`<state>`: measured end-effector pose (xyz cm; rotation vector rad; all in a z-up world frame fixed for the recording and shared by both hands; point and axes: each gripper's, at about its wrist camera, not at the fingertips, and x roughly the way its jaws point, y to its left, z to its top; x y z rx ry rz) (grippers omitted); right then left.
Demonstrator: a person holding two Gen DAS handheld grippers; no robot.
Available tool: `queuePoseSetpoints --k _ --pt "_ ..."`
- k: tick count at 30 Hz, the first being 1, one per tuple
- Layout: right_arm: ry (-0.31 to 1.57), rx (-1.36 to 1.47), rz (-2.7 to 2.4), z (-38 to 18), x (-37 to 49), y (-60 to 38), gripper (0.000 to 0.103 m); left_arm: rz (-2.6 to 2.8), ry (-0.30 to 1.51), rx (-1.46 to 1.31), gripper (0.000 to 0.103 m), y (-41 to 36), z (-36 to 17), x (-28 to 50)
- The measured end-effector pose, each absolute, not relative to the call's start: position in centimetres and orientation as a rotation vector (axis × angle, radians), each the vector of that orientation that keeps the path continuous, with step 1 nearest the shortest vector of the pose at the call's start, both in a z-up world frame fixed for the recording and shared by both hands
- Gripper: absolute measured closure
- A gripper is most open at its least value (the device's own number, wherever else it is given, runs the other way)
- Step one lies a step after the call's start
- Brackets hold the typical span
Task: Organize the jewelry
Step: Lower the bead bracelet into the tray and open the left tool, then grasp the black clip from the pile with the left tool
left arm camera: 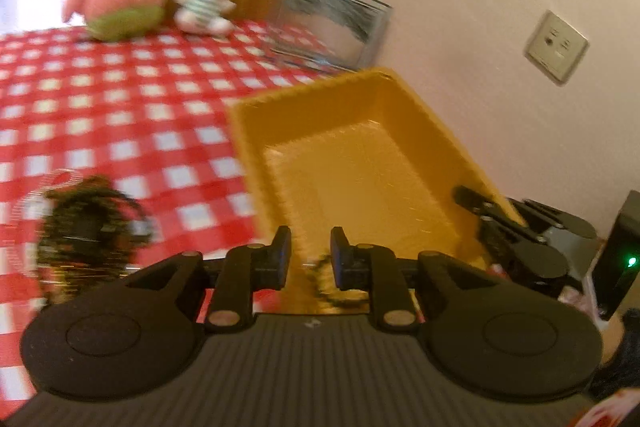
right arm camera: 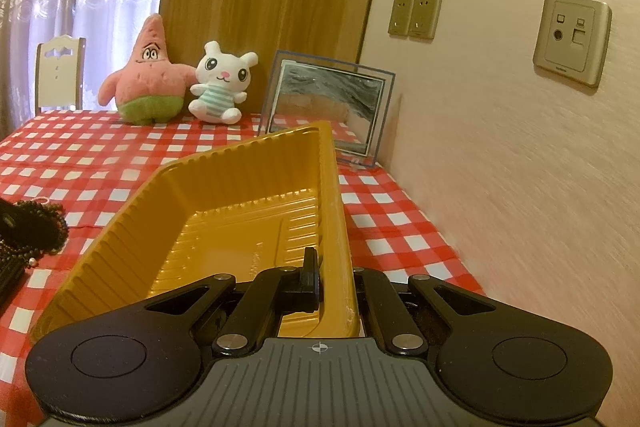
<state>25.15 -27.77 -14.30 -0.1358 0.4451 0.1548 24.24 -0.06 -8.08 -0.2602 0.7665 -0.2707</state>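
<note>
Hanging just below the parted left tongs (left arm camera: 310, 254), a small beaded bracelet (left arm camera: 334, 289) sits over the near end of the yellow tray (left arm camera: 360, 163); the pads stand clear of it, so it looks released or dropping, though blur hides whether it has landed. If it has caught on a finger (left arm camera: 345, 259) of the tongs, pulling back could drag it over the near wall onto the bench (left arm camera: 120, 99).

Right tongs (right arm camera: 334, 279) are clamped on the tray's right rim, tilting the tray up on that side. That tilt is the main risk: a bracelet dropped in may slide toward the low left wall, and a slip of the grip would let the light tray drop back and jolt its contents.

Farther left on the bench lies a dark heap of beaded jewelry (left arm camera: 86, 223), tangled; lifting 1 strand may pull others along. Beyond, 2 plush toys and a picture frame (left arm camera: 332, 23) stand well apart.
</note>
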Motion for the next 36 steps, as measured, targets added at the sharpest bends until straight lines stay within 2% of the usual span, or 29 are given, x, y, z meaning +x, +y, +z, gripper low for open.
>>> queuePoseSetpoints --k 14,19,23,36 --pt "0.447 -0.135 0.159 -14.4 25.2 -27.8 0.100 0.063 0.854 -0.160 0.079 6.9 -11.8 19.3" --pt "0.447 -0.135 0.158 -14.4 25.2 -27.8 0.100 0.047 0.880 -0.092 0.076 6.0 -13.0 18.5" --pt "0.447 -0.137 0.159 -14.5 25.2 -27.8 0.100 0.023 0.877 -0.078 0.068 5.0 -13.4 18.9" --pt "0.450 -0.137 0.157 -14.6 25.2 -27.9 0.100 -0.001 0.901 0.029 0.069 3.2 -15.9 22.8"
